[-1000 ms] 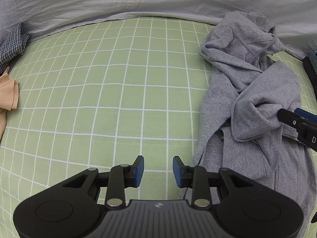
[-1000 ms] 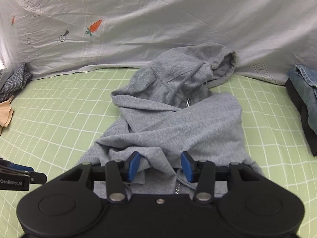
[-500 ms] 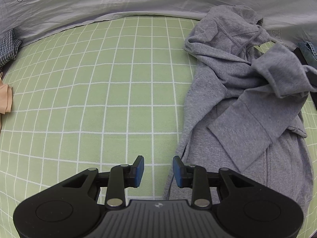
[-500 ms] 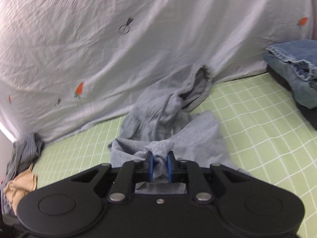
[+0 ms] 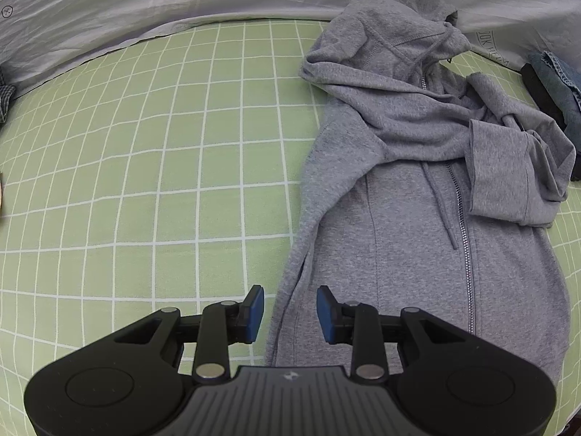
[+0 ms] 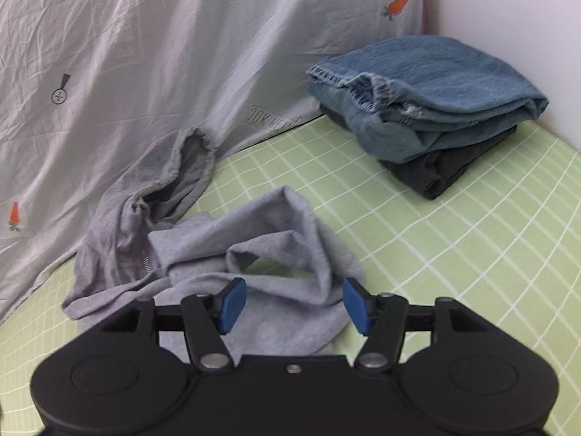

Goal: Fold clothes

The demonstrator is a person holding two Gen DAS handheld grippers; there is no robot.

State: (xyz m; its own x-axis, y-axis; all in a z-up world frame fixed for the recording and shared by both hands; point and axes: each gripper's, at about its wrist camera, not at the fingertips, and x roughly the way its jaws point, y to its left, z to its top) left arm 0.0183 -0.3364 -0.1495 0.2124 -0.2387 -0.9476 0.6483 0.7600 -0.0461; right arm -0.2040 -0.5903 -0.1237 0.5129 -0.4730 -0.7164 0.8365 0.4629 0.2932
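Released, the hoodie sleeve (image 6: 290, 254) lies slack; both hand-held grippers (image 5: 289, 314) (image 6: 293, 305) gape empty.

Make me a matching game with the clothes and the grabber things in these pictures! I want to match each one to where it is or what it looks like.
Things:
1. grey hoodie
2. blue jeans
3. dark garment
4. right gripper

Descriptions:
A. folded, on top of the pile in the corner
B. open, holding nothing, over a sleeve
C. zipped up, lying on the green checked sheet
D. folded, at the bottom of the pile

Pairs: 1-C, 2-A, 3-D, 4-B
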